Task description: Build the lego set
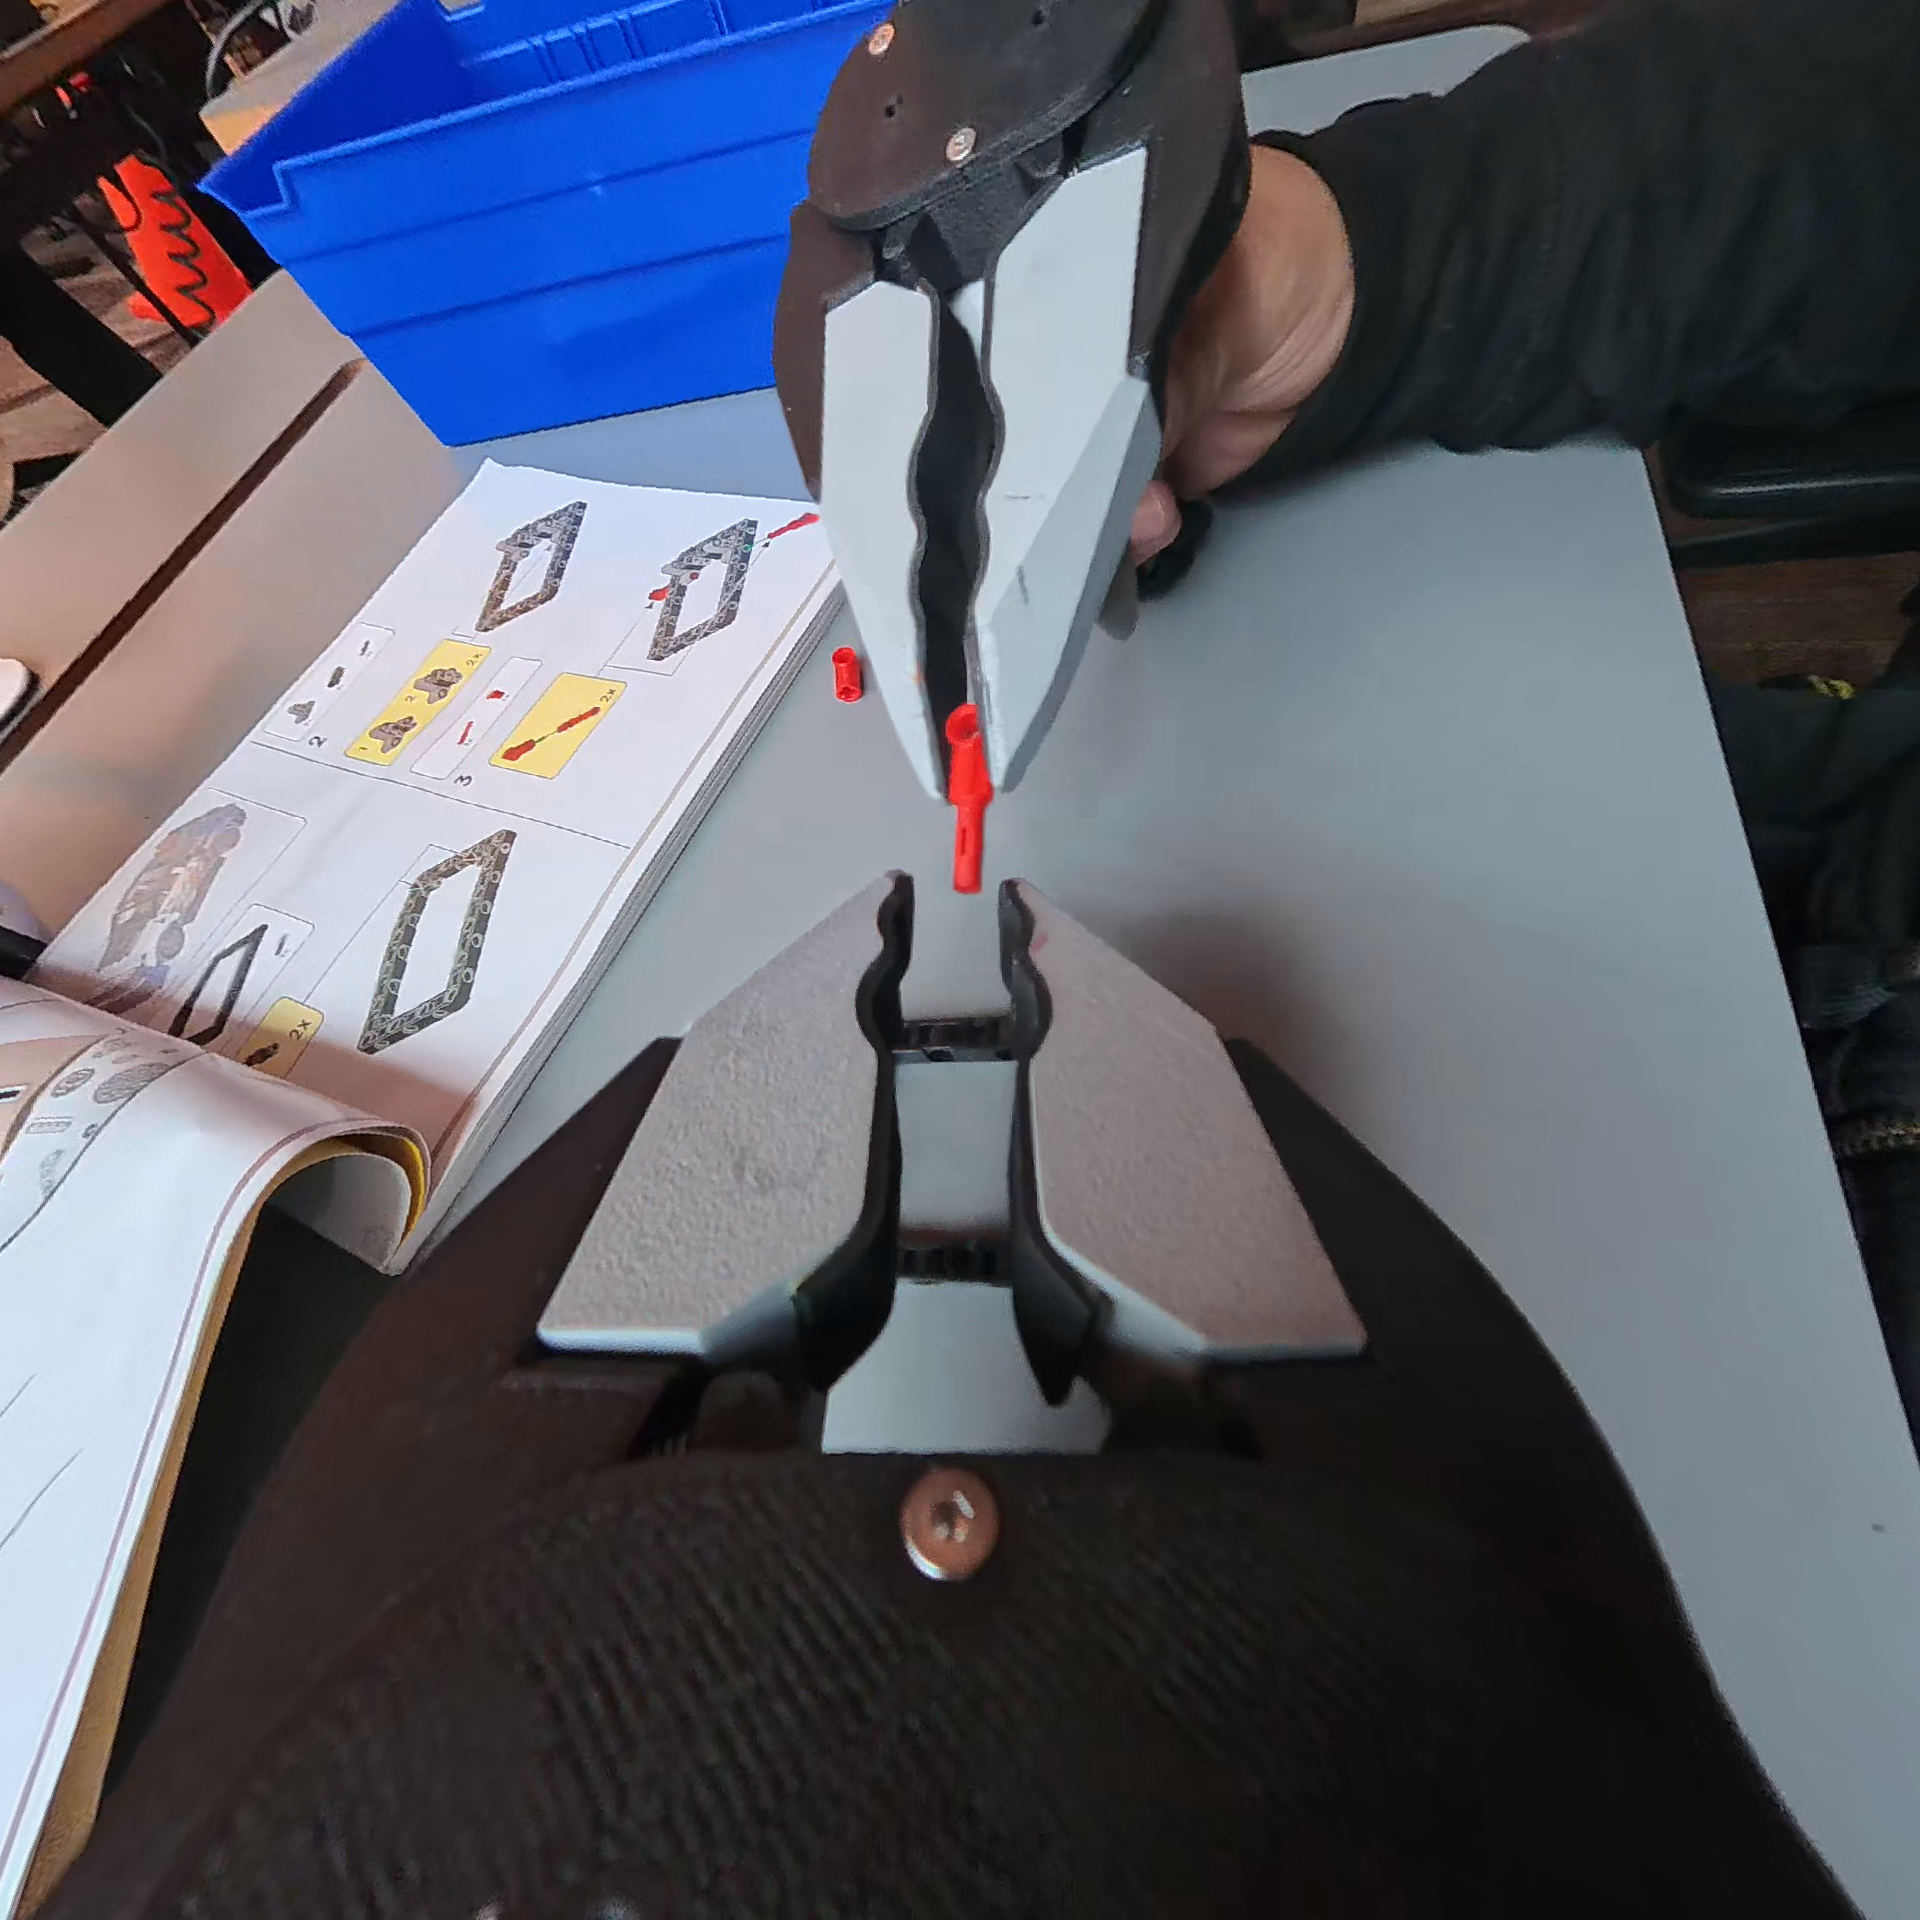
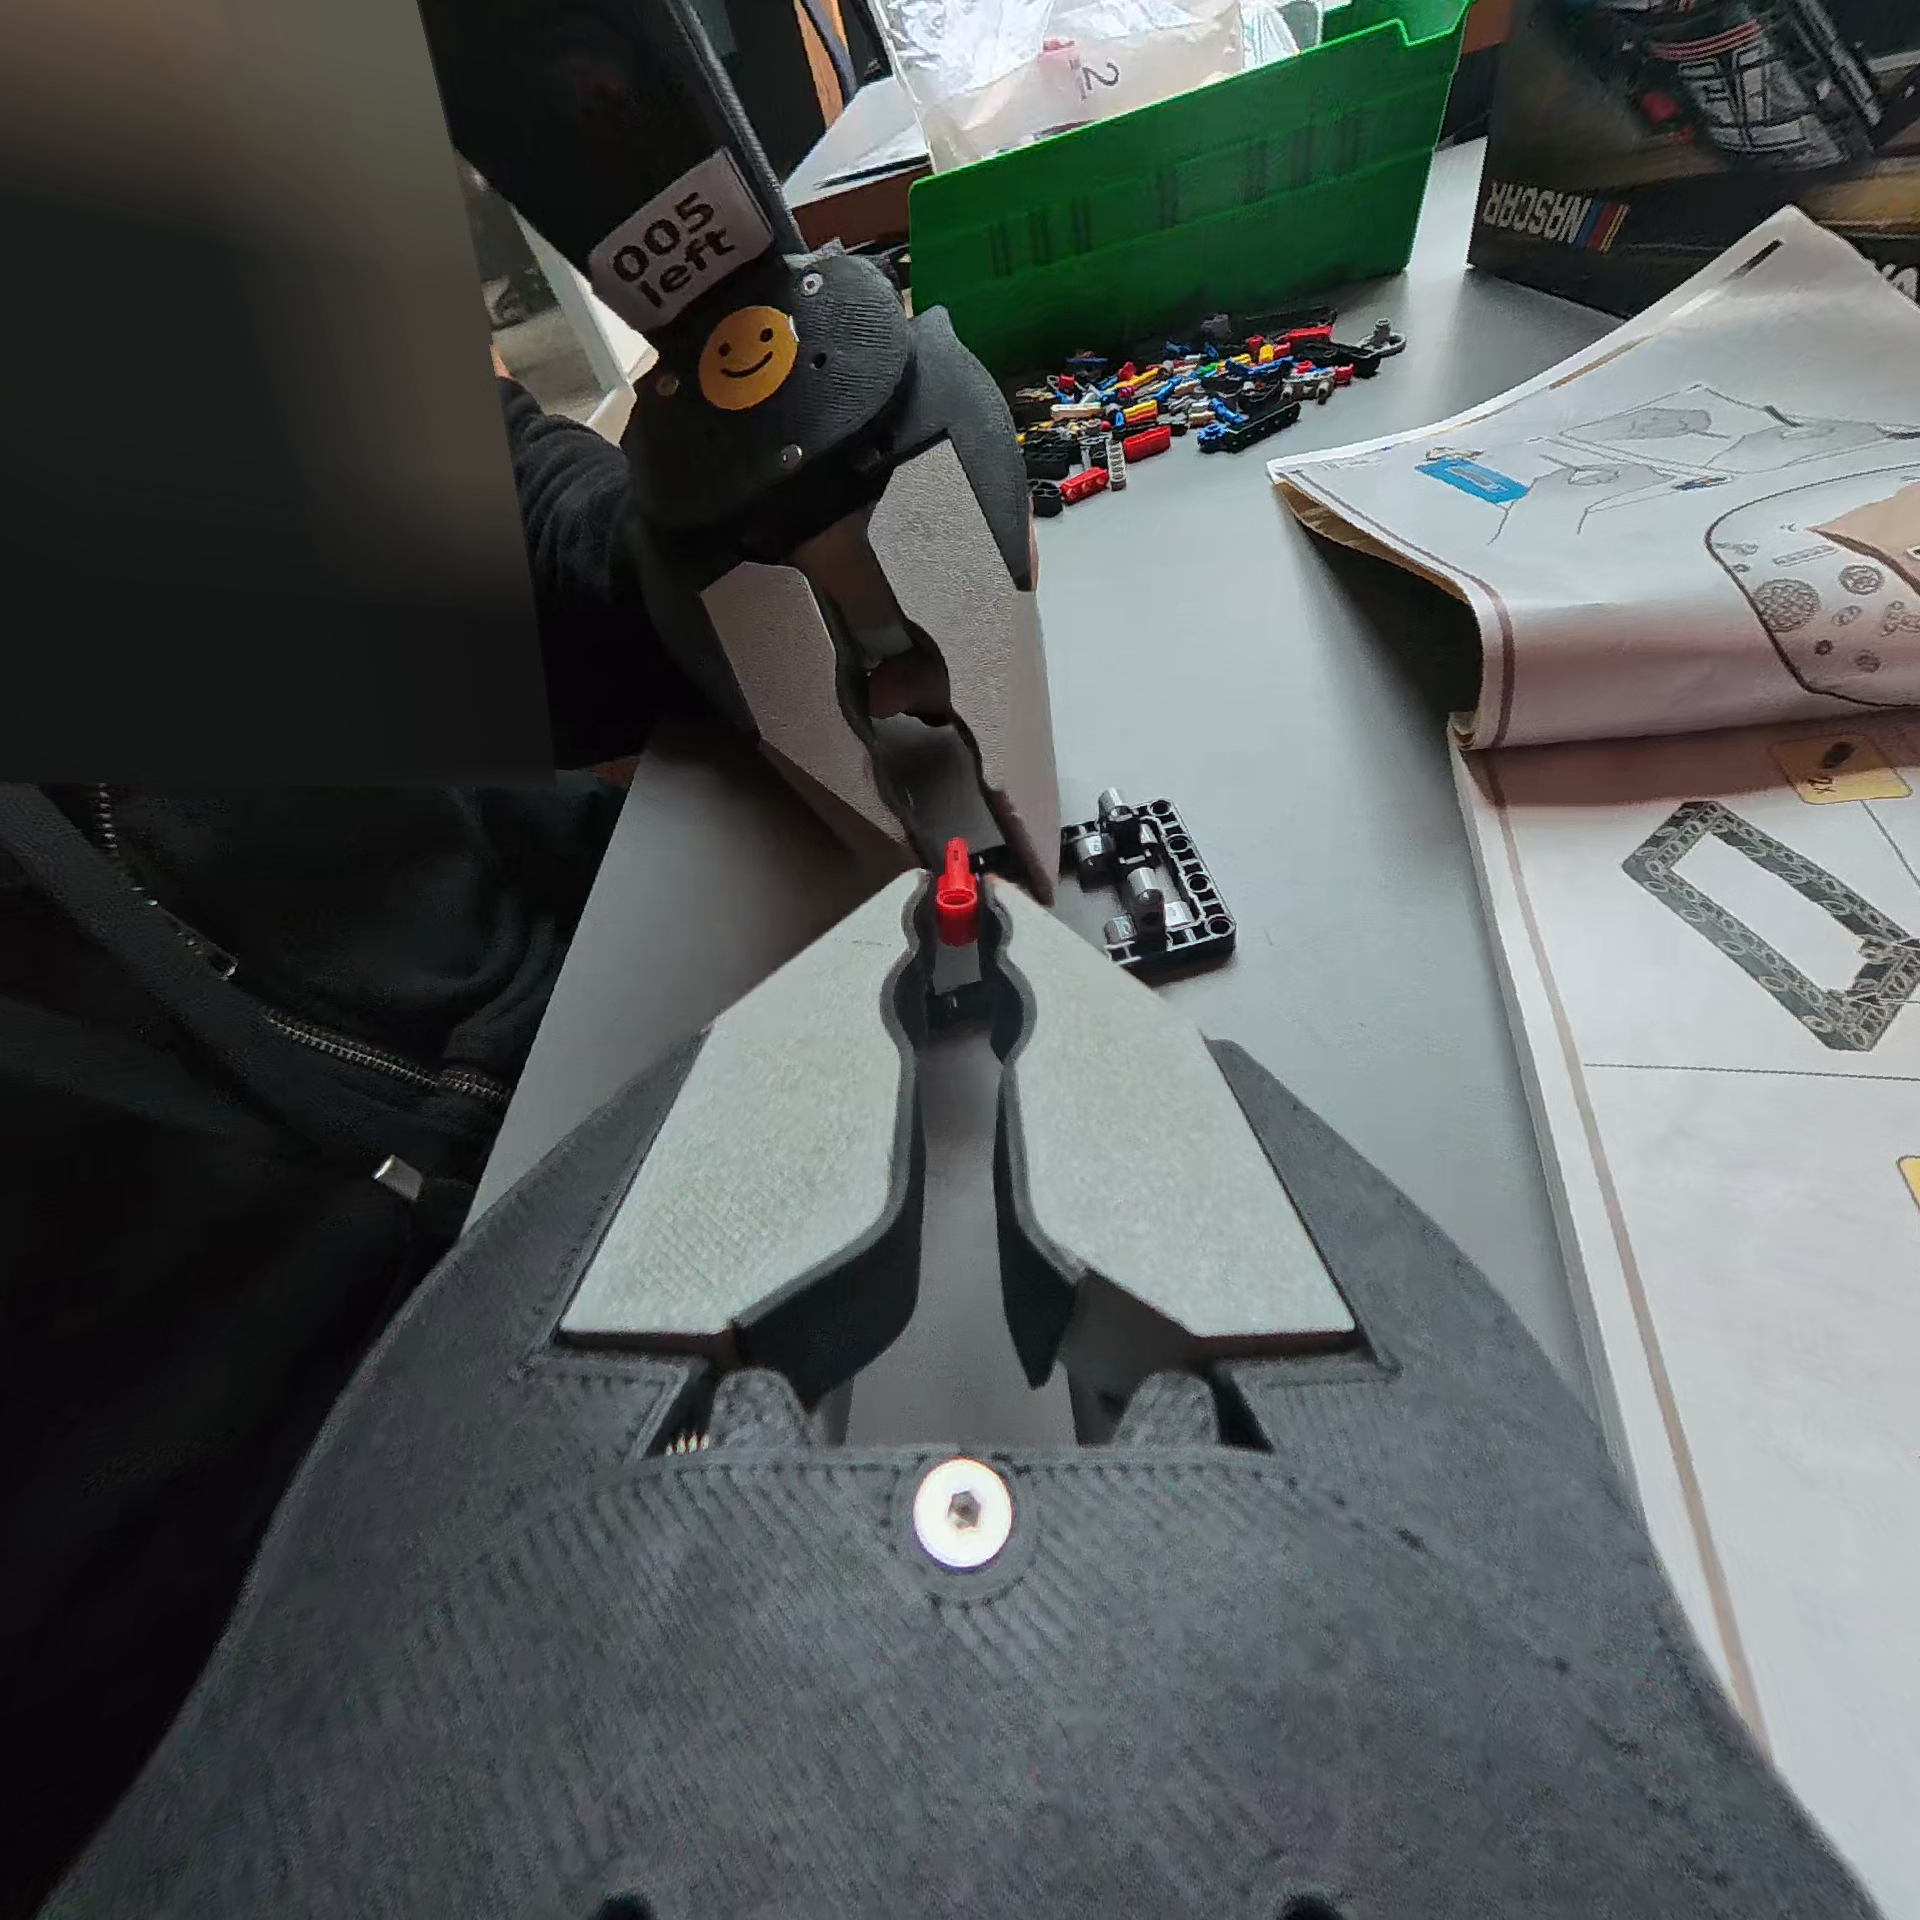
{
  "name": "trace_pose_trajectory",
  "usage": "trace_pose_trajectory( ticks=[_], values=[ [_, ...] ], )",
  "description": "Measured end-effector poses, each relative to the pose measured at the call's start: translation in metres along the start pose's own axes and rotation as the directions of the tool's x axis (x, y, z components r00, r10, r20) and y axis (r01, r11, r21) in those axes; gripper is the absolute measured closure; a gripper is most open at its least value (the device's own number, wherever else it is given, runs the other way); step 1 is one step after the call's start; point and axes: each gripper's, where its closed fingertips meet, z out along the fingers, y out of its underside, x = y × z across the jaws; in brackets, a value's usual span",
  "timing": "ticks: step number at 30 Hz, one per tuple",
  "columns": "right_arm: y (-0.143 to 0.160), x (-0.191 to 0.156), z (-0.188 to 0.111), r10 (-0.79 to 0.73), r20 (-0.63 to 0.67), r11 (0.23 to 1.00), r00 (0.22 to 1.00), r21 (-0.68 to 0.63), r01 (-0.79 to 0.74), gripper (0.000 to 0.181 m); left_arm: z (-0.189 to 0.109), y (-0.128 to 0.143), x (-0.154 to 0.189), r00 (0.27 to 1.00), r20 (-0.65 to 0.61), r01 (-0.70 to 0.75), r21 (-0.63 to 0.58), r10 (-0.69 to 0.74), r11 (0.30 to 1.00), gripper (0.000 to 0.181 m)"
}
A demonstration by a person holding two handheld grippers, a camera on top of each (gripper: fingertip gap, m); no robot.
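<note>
My right gripper (image 2: 956, 896) is shut on a red pin (image 2: 954, 902), which pokes out past its tips. In the left wrist view the right gripper (image 1: 969, 784) comes down from above, with the red pin (image 1: 967, 821) pointing at my left gripper (image 1: 956, 885). The left gripper is open and empty, and the pin's free end sits just at the gap between its tips. In the right wrist view the left gripper (image 2: 977, 862) faces mine, tips almost touching. A black frame with grey pins (image 2: 1153, 894) lies on the table just behind. A second small red piece (image 1: 847, 673) lies by the booklet.
An open instruction booklet (image 1: 416, 779) lies on the grey table (image 1: 1351, 831); it also shows in the right wrist view (image 2: 1714, 935). A blue bin (image 1: 540, 208) stands behind it. A green bin (image 2: 1174, 218), a pile of loose pieces (image 2: 1195, 395) and a dark box (image 2: 1662, 156) stand farther off. Left and right tips are no more than a few centimetres apart.
</note>
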Motion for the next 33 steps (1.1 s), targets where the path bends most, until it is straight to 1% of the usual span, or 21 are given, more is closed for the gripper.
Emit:
trace_pose_trajectory(
  ticks=[1,2,8,11,17,21,26,27,28,33],
  values=[
    [0.001,0.000,0.001,-0.002,0.000,1.000,1.000,-0.005,0.002,0.177,0.000,0.000,0.002,1.000,-0.014,0.006,0.002,-0.006,1.000,0.171],
    [0.001,-0.001,0.002,-0.009,-0.001,1.000,1.000,-0.011,0.009,0.177,0.000,0.000,0.004,1.000,-0.024,0.000,0.000,0.000,1.000,0.180],
    [0.007,0.002,0.004,-0.027,-0.028,0.998,0.999,-0.050,0.026,0.176,0.002,0.006,0.004,1.000,-0.026,-0.008,-0.028,0.007,1.000,0.180],
    [0.013,0.005,0.004,-0.082,-0.068,0.993,0.994,-0.095,0.076,0.173,0.003,0.009,0.004,0.999,-0.033,-0.009,-0.045,0.007,0.999,0.180],
    [0.023,0.008,0.006,-0.224,-0.125,0.962,0.967,-0.186,0.199,0.174,0.007,0.017,0.007,0.999,-0.050,-0.021,-0.092,0.017,0.996,0.180],
    [0.030,0.006,0.009,-0.271,-0.124,0.943,0.955,-0.232,0.238,0.174,0.007,0.022,0.010,0.998,-0.067,-0.024,-0.122,0.016,0.992,0.180],
    [0.033,0.007,0.011,-0.271,-0.120,0.939,0.955,-0.249,0.236,0.170,0.008,0.028,0.012,0.997,-0.082,-0.013,-0.153,0.000,0.988,0.180],
    [0.033,0.006,0.011,-0.271,-0.119,0.940,0.955,-0.247,0.236,0.171,0.008,0.030,0.012,0.996,-0.084,-0.009,-0.164,-0.005,0.986,0.180],
    [0.033,0.006,0.011,-0.272,-0.115,0.939,0.955,-0.249,0.237,0.176,0.008,0.031,0.013,0.996,-0.089,-0.008,-0.170,-0.007,0.985,0.180],
    [0.032,0.007,0.013,-0.277,-0.113,0.937,0.954,-0.252,0.242,0.177,0.008,0.033,0.010,0.997,-0.072,-0.016,-0.180,0.003,0.983,0.180]
  ],
)
